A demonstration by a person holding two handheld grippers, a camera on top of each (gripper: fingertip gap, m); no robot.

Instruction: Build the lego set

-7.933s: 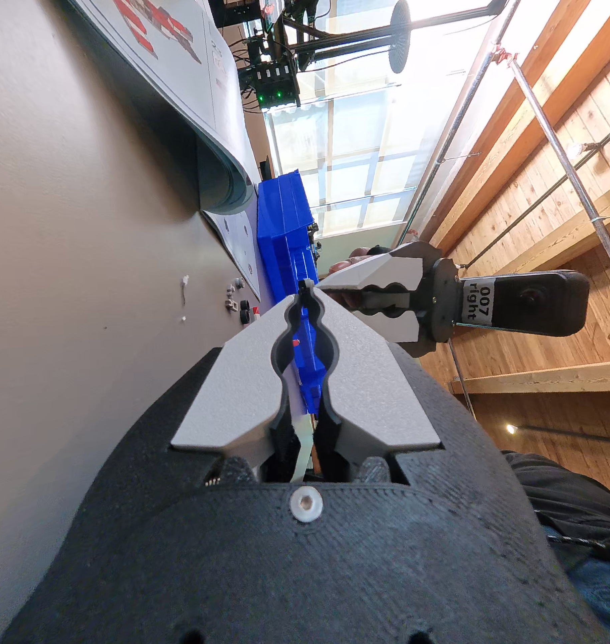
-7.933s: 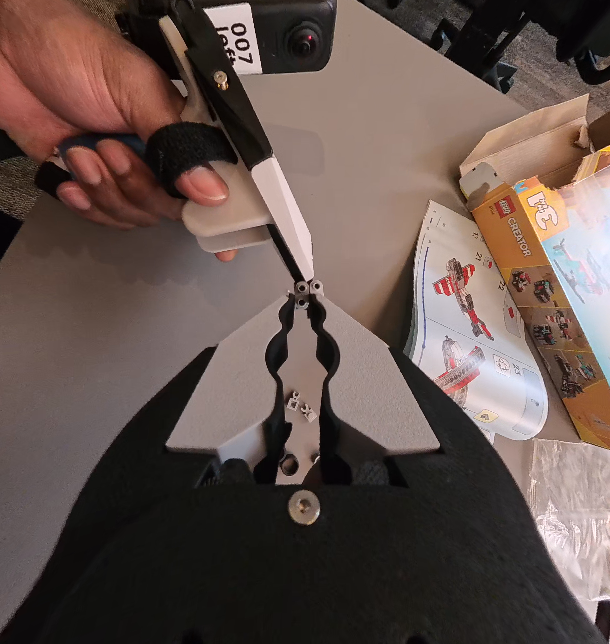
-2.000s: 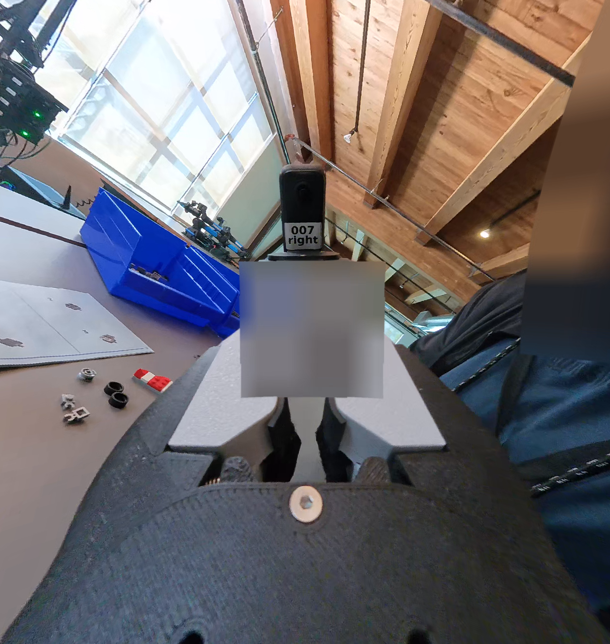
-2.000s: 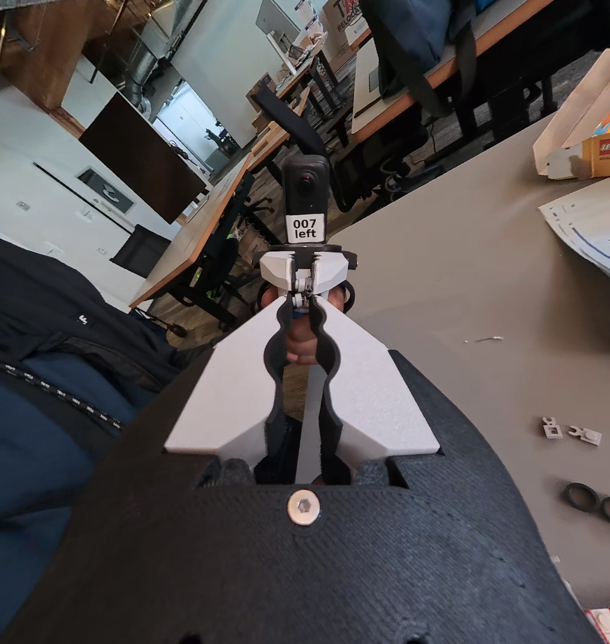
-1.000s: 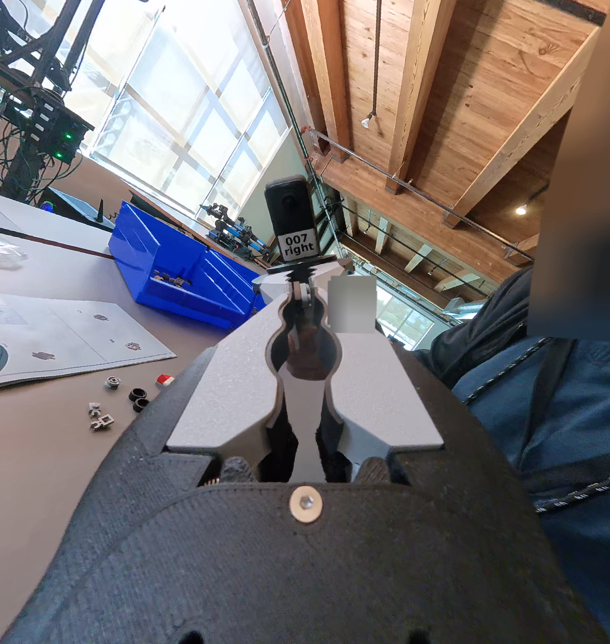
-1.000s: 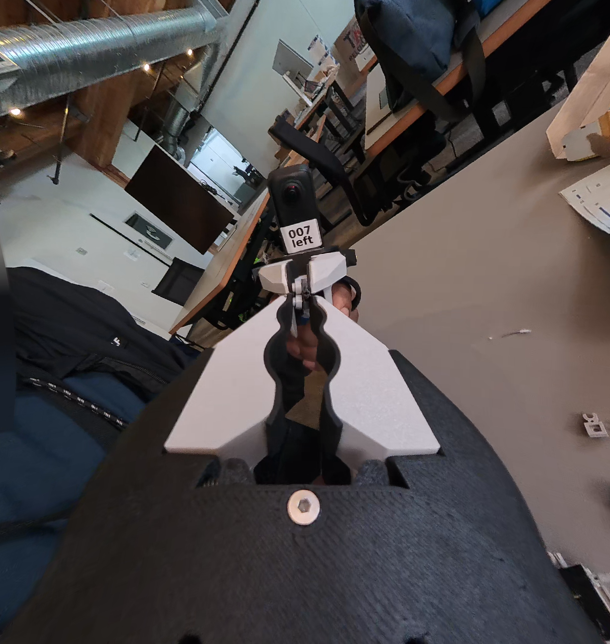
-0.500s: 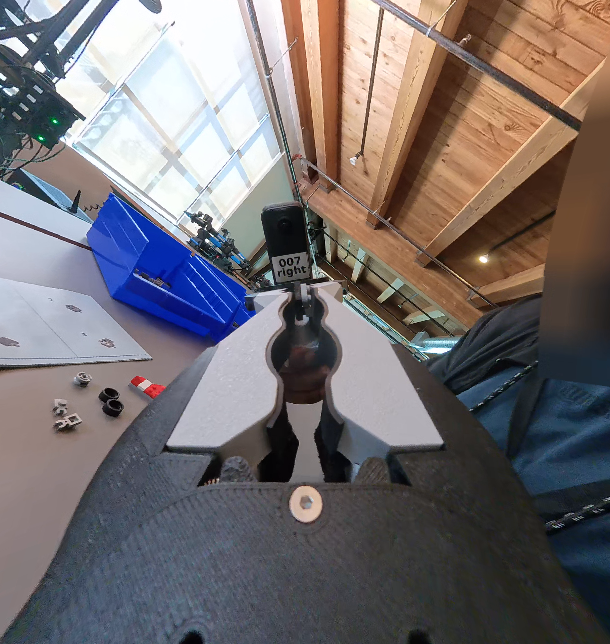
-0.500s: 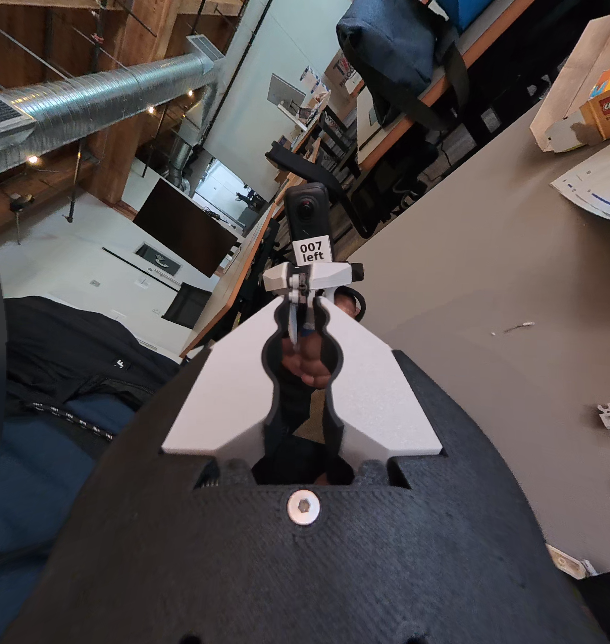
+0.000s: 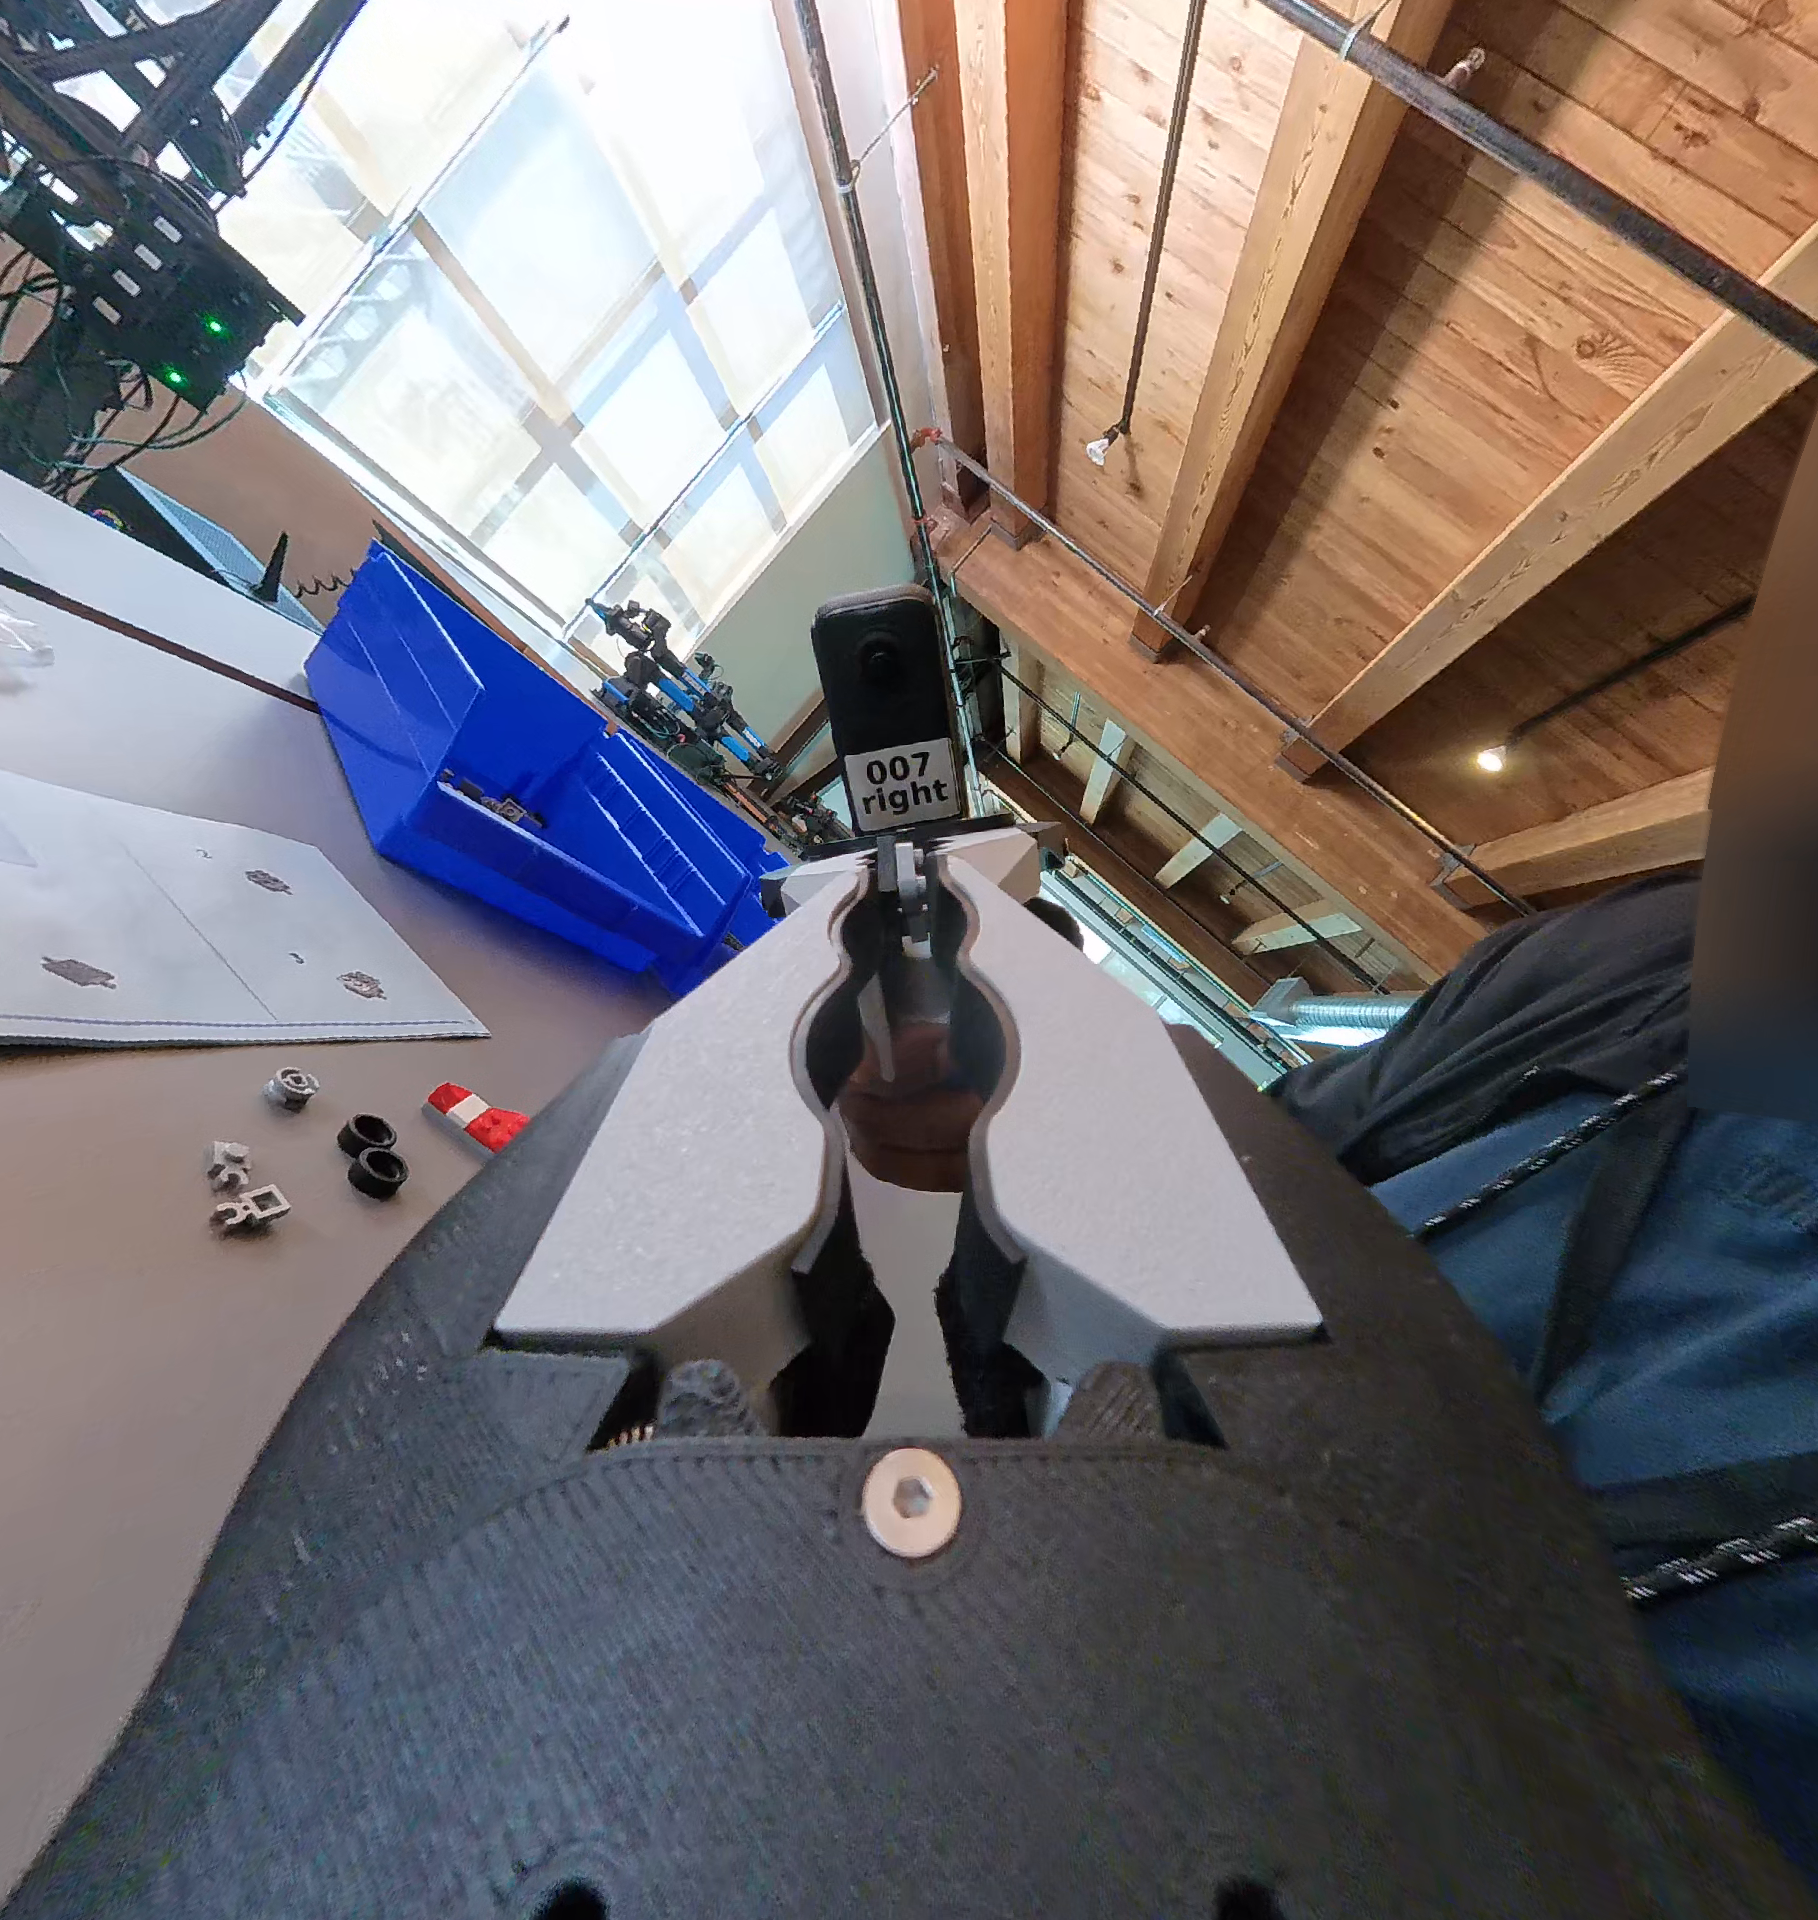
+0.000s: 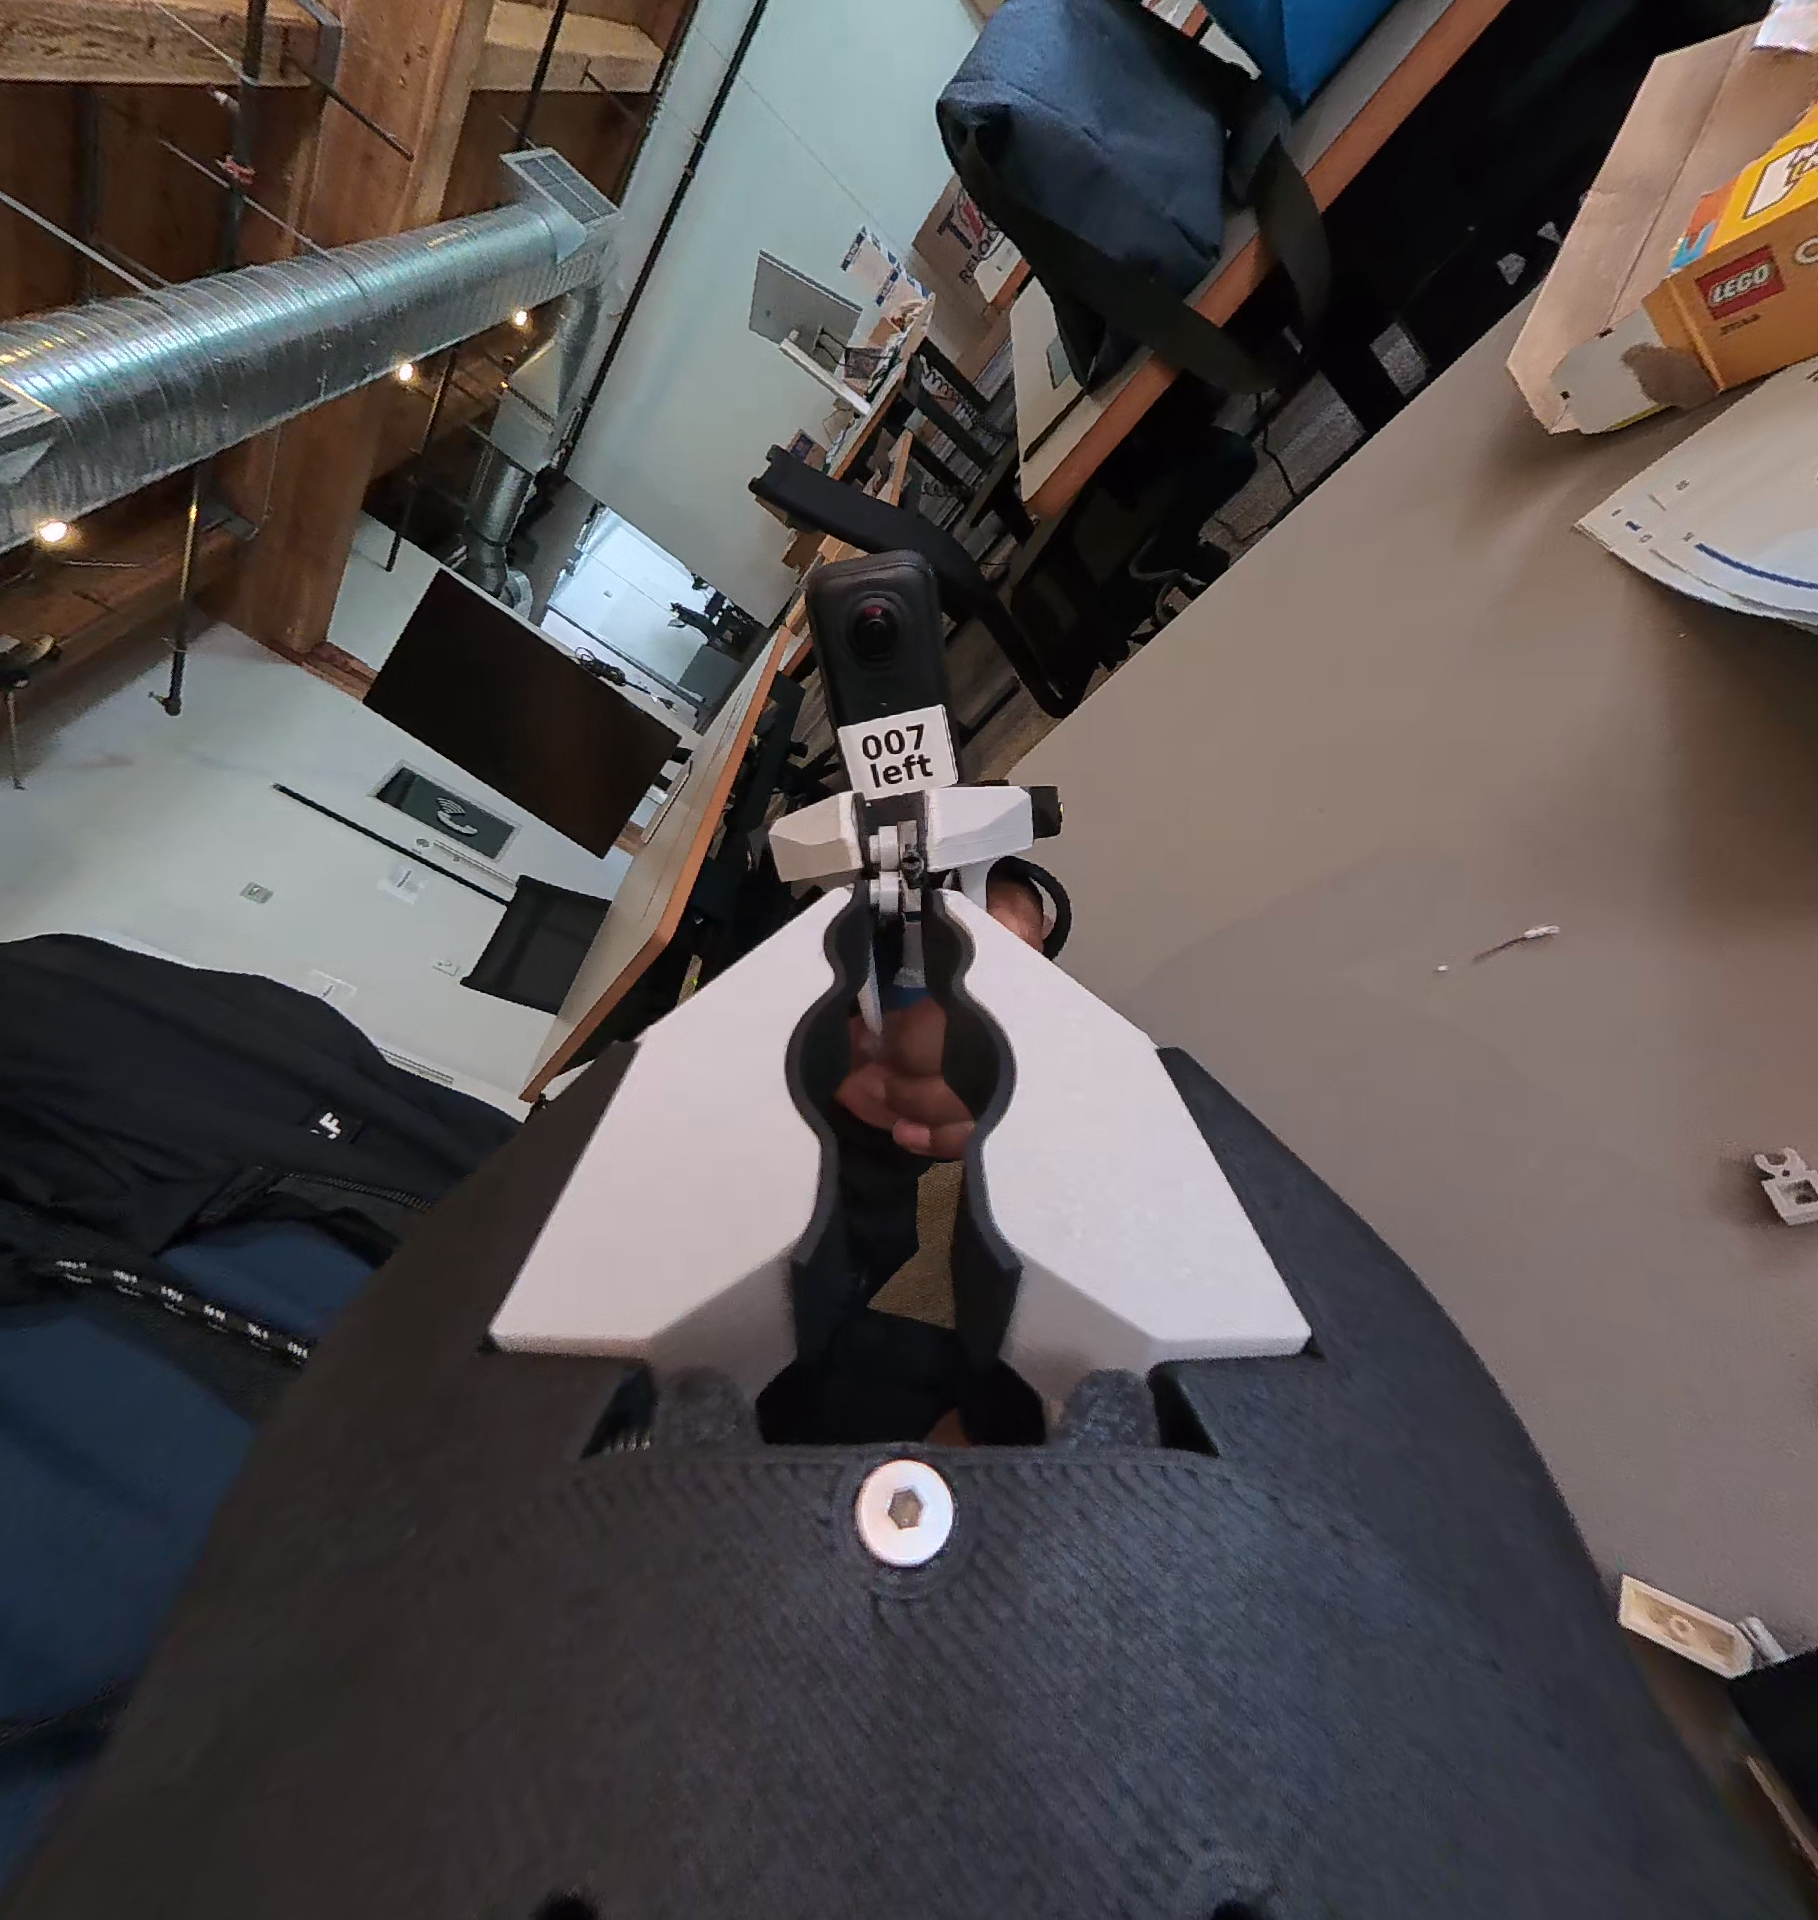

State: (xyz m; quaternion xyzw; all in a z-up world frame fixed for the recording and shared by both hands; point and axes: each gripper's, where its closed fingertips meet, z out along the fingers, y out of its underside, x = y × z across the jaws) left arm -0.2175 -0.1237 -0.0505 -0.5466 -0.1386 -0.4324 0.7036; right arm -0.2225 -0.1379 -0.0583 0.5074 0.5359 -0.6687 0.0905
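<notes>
Both grippers are held in the air above the table edge, facing each other tip to tip. In the left wrist view my left gripper [image 9: 907, 902] is shut on a small grey lego assembly [image 9: 911, 914], and the right gripper's fingertips [image 9: 998, 857] meet it from the far side. In the right wrist view my right gripper [image 10: 897, 912] is shut on the same small grey assembly [image 10: 892, 878], with the left gripper's fingertips [image 10: 978, 821] closed on its far end. A hand shows behind each far gripper.
On the grey table [image 9: 74, 1351] lie a grey round stud [image 9: 292, 1086], two black tyres [image 9: 373, 1151], a red and white brick [image 9: 474, 1112], grey clip pieces [image 9: 245, 1184], an instruction booklet [image 9: 157, 935] and a blue bin [image 9: 531, 790]. A lego box [image 10: 1778, 260] stands far right. The grippers are tip to tip, or close to it.
The two grippers have drawn closer until their tips meet around the small grey assembly. The pair has tilted and swung a little above the table. Both have stayed shut.
</notes>
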